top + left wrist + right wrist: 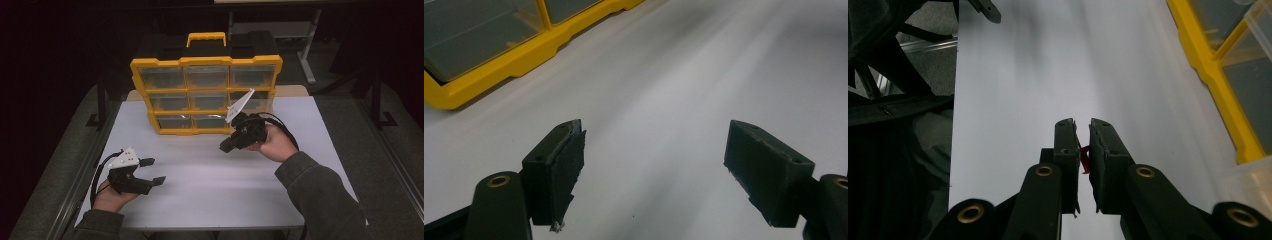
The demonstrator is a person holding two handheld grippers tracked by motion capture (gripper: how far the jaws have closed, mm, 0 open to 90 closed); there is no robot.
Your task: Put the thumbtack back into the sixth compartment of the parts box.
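My left claw (152,170) hung over near-left desk (215,190), jaws spread wide, nothing between. My right claw (226,145) sat farther out, just before yellow organiser (206,95), jaws pinched on small red item (1084,159); item's kind unclear. Organiser stood upright at desk's far edge.

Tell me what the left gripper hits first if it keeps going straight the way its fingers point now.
Probably nothing but bare white table. The open left gripper aims across the tabletop, and the yellow organizer case sits off to the upper left of its line. Depth is unclear, so the case's corner could come close.
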